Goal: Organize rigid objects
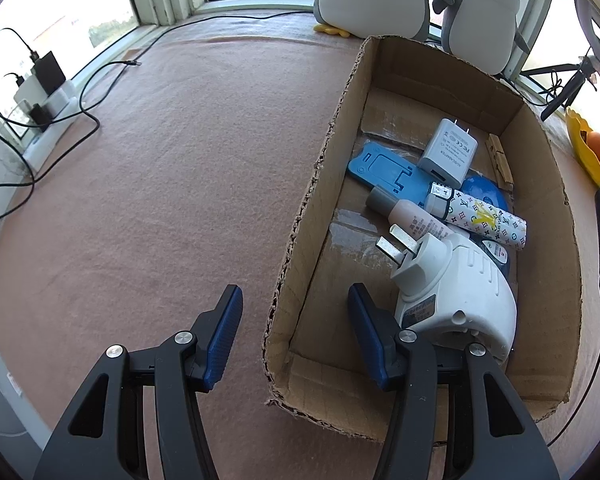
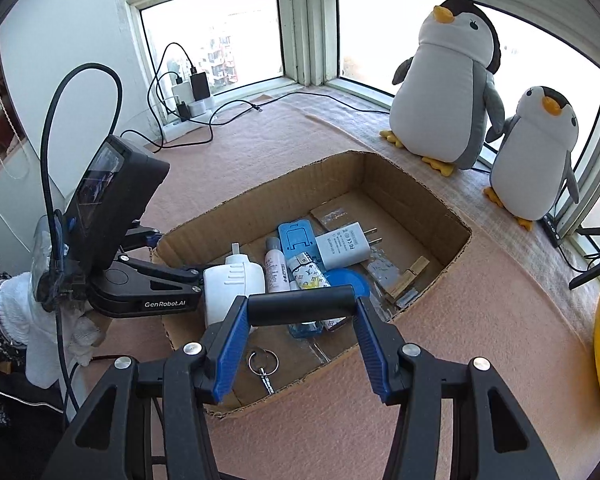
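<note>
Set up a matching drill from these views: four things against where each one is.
Things:
1. black cylinder
2. silver key ring
3. wooden clothespin
4. larger plush penguin

Places:
A. on the windowsill
B. between the right gripper's blue pads
C. flat on the cardboard box floor, near corner
D. on the box floor by the right-hand wall

Pairs: 1-B, 2-C, 3-D, 4-A
</note>
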### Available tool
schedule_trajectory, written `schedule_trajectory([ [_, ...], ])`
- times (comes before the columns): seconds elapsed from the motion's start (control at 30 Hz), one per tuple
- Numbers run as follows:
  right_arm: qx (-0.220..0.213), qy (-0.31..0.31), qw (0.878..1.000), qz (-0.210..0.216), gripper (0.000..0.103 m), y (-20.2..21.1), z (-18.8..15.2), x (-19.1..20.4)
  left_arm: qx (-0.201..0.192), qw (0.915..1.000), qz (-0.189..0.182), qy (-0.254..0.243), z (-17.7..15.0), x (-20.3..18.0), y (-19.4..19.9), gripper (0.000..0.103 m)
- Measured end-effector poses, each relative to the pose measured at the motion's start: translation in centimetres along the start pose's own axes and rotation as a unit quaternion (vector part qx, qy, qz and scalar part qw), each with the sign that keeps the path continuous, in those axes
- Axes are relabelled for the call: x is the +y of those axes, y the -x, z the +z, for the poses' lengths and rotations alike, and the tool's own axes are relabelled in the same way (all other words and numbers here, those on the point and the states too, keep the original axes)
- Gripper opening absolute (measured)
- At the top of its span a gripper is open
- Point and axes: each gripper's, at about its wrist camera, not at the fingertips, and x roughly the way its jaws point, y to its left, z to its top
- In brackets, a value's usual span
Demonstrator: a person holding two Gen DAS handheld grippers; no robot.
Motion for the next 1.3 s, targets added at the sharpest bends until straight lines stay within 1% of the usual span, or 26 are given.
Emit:
schedule_trajectory([
  [0.03,0.002,-0.001,1.000,-0.003,0.050,0.0,0.0,0.1,0.001,1.0000,0.001,-0.001,0.0,0.0,0.0,0.054],
  [0.1,0.003,-0.008,1.000,-0.011,0.058,0.0,0.0,0.0,0.002,1.0000,0.000,-0.002,-0.1,0.0,0.1,0.054],
  [0.13,0.002,-0.012,1.000,-0.008,0.062,0.1,-0.1,0.0,0.003,1.0000,0.001,-0.001,0.0,0.0,0.1,0.054],
  [0.3,0.008,-0.038,0.999,-0.002,0.062,0.3,-0.3,-0.2,0.003,1.0000,0.006,-0.005,-0.1,0.1,0.5,0.055],
  [0.37,0.009,-0.048,0.999,-0.006,0.062,0.6,-0.5,-0.3,0.002,1.0000,0.007,-0.005,-0.1,0.2,0.8,0.061],
  [0.57,0.014,-0.084,0.996,-0.015,0.063,1.5,-1.4,-1.0,-0.001,0.9998,0.014,-0.011,-0.4,0.8,2.2,0.061],
  [0.63,0.011,-0.091,0.996,-0.019,0.063,2.0,-1.6,-1.1,-0.005,0.9998,0.014,-0.013,-0.4,1.0,2.9,0.065],
  [0.73,0.003,-0.105,0.994,-0.025,0.063,3.0,-1.9,-1.3,-0.021,0.9995,0.019,-0.013,-0.6,1.2,4.5,0.065],
  [0.87,-0.006,-0.123,0.991,-0.042,0.064,4.4,-2.1,-1.3,-0.039,0.9991,0.014,-0.010,-0.9,1.1,6.3,0.065],
  [1.0,-0.014,-0.134,0.989,-0.055,0.064,5.9,-2.3,-1.2,-0.067,0.9975,0.006,-0.018,-0.7,0.2,8.6,0.065],
  [1.1,-0.020,-0.149,0.985,-0.080,0.066,7.2,-2.6,-1.3,-0.094,0.9951,0.003,-0.028,-0.6,-0.7,10.5,0.065],
  [1.2,-0.034,-0.160,0.981,-0.103,0.067,8.9,-2.8,-1.3,-0.116,0.9926,-0.007,-0.036,-0.6,-1.5,12.4,0.065],
  [1.3,-0.049,-0.171,0.976,-0.124,0.072,10.6,-2.9,-1.3,-0.133,0.9900,-0.012,-0.044,-0.6,-2.5,13.9,0.065],
])
